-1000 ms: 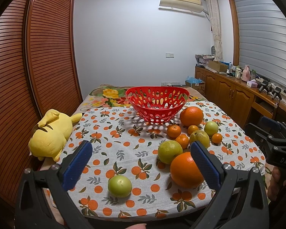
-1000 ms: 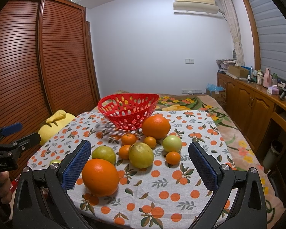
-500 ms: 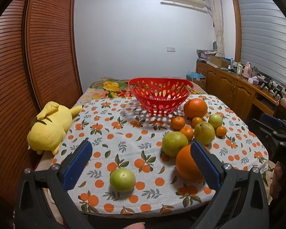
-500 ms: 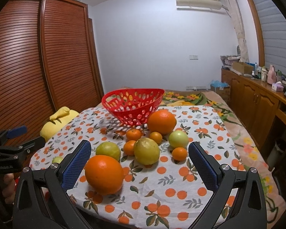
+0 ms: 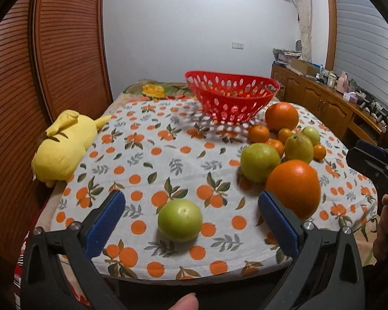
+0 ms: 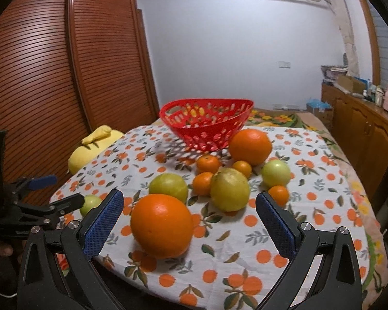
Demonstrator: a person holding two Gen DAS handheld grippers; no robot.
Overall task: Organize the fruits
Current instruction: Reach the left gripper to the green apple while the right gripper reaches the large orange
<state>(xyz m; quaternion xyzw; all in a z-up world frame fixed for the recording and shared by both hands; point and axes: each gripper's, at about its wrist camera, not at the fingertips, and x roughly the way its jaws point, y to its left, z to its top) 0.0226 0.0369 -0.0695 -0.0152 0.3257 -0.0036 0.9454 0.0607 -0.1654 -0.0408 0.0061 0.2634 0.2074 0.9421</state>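
A bedroom bench under an orange-print cloth point(image 5: 168, 155) carries loose fruit. The left hand-held gripper point(image 5: 191, 215) gapes wide and empty around a green fruit point(image 5: 180, 219); it should centre, then close gently. The right hand-held gripper point(image 6: 188, 222), likewise wide and empty, frames a big orange point(image 6: 162, 226). Beyond them, the red basket point(image 5: 232, 100) looks empty.

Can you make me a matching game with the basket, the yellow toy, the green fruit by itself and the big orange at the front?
Things:
1. red basket
2. yellow plush toy
3. lone green fruit
4. near big orange

Places:
A. between the open left gripper's fingers
B. at the table's far end
C. right in front of the open right gripper
D. off the cloth's left edge

Pairs: 1-B, 2-D, 3-A, 4-C
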